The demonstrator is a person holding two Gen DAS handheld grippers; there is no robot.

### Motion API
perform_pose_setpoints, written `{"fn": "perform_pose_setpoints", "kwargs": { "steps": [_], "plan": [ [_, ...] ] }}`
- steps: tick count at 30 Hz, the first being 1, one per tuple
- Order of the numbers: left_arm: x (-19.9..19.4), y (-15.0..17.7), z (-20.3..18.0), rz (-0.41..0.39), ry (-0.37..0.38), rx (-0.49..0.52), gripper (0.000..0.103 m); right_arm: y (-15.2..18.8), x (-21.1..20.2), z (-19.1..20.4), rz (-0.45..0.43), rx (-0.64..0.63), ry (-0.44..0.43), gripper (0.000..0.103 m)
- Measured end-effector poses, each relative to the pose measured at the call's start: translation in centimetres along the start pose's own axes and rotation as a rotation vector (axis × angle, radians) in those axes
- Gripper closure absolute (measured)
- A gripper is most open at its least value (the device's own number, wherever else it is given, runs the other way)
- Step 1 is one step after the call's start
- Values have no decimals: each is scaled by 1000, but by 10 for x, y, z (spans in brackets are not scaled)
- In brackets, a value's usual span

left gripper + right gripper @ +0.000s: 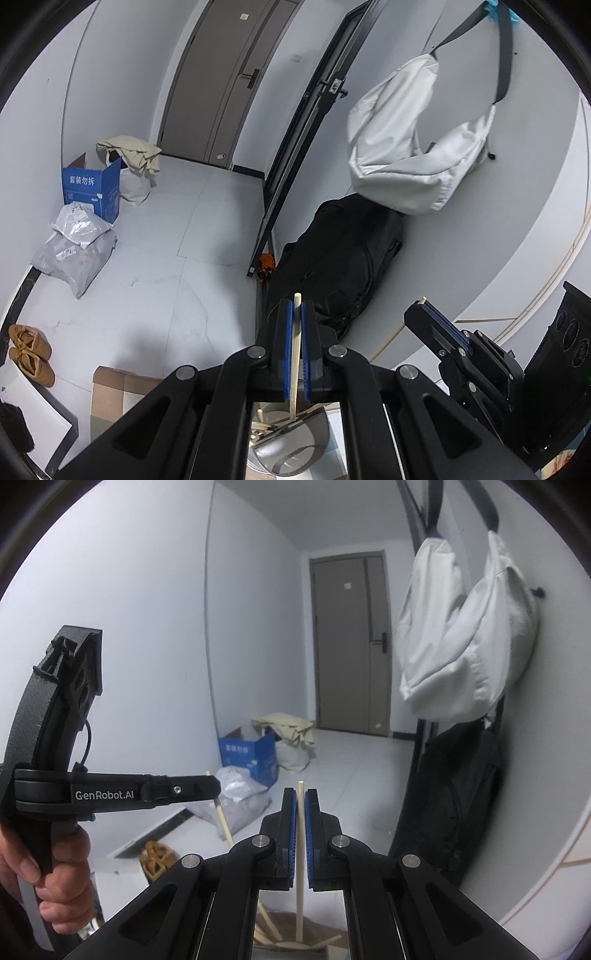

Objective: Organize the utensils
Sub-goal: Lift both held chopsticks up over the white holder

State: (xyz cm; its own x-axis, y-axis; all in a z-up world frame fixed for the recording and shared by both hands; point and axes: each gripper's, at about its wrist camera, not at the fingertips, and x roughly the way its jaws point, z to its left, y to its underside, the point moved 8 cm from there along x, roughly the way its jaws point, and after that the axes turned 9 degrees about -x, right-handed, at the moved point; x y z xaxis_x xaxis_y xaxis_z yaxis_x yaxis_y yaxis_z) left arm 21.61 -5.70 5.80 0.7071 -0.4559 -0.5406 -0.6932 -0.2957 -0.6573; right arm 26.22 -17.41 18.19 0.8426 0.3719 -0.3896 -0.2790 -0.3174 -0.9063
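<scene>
In the left wrist view my left gripper [296, 306] is shut on a pale wooden chopstick [294, 354] that stands upright between the blue pads. Beneath it lies a shiny metal bowl [295, 454] holding more wooden sticks. My right gripper [421, 304] shows at the right, shut on a second chopstick. In the right wrist view the right gripper [301, 794] grips its upright chopstick [300, 849], with loose sticks [267, 926] below. The left gripper [216, 786] is at the left, held by a person's hand [55, 867], its chopstick [222, 819] hanging down.
A white bag [413, 155] hangs on the wall above a black backpack [340, 266]. A blue box [94, 192], grey parcels [74, 247], tan shoes [31, 354] and a cardboard box [118, 398] lie on the tiled floor. A grey door [351, 638] stands behind.
</scene>
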Motion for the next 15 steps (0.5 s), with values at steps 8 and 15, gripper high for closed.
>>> {"fn": "perform_pose_setpoints", "kwargs": {
  "steps": [8, 15],
  "plan": [
    [19, 7, 18, 31, -20, -35, 103, 27, 23, 21, 61, -100, -16, 100],
    [22, 12, 23, 40, -27, -37, 103, 38, 29, 25, 89, -106, -31, 100]
  ]
}}
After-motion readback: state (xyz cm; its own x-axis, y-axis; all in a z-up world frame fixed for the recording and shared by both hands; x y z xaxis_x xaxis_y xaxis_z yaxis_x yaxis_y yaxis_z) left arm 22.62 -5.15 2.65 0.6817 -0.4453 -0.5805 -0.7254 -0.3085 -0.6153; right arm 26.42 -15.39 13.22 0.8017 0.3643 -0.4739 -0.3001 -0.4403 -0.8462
